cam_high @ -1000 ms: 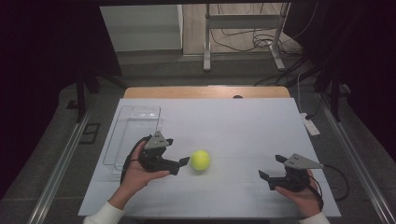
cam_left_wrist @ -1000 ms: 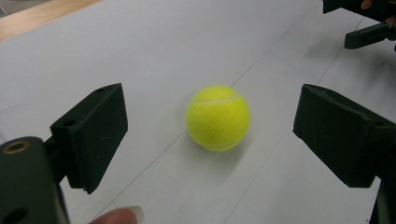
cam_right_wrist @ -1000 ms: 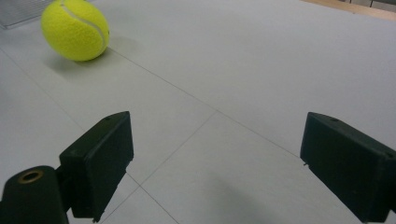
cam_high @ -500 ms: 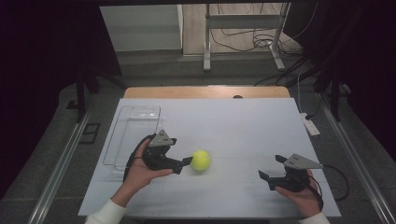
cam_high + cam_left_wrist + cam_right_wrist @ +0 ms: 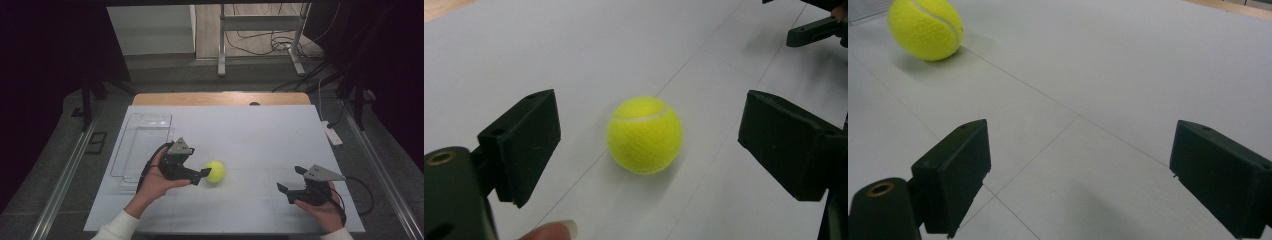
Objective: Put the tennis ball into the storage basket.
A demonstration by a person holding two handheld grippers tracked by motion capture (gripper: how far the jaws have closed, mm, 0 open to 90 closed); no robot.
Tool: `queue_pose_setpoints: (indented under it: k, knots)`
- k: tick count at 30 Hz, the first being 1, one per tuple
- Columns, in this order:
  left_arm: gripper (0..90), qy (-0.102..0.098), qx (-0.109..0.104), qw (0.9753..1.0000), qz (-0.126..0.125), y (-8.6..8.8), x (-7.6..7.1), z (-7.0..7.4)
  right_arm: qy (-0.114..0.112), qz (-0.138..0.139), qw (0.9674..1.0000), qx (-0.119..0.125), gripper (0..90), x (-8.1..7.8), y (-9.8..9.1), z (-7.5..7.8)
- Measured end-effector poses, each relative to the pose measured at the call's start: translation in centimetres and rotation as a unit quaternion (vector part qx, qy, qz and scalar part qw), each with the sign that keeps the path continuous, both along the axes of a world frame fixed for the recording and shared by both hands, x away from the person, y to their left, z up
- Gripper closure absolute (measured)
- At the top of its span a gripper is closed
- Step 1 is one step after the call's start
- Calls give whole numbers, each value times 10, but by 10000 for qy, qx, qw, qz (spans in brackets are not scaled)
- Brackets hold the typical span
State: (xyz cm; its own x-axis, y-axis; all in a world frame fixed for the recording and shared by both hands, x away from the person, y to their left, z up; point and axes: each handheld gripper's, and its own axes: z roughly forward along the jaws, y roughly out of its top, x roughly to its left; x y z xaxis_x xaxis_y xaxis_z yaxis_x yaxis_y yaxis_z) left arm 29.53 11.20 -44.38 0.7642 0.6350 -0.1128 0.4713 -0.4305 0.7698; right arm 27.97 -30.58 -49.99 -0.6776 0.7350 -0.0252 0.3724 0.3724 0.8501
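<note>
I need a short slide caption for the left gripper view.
Open left gripper lined up on a tennis ball on the white table.

The table [image 5: 260,130] is viewed from a fixed camera above the person's side, directed forward and down, so that the whole white top and the floor beyond are covered. The left gripper view is taken low and close over the surface, along open jaws, facing the tennis ball [image 5: 644,135]. The right gripper view is likewise low, aimed across the table. The tennis ball and white surface are shared by all three views.
</note>
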Motion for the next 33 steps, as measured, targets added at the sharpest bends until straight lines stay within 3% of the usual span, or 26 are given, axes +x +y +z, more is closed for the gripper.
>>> queue_pose_setpoints:
  k: [14, 33]
  knots:
    - [105, 256, 206, 9991, -257, -17, 10, -9, 6, 20, 10000, -28, 99, 0, 0, -1]
    - [93, 502, 473, 9970, -361, -32, 22, -24, 23, 32, 9999, -102, 99, 1, 1, -2]
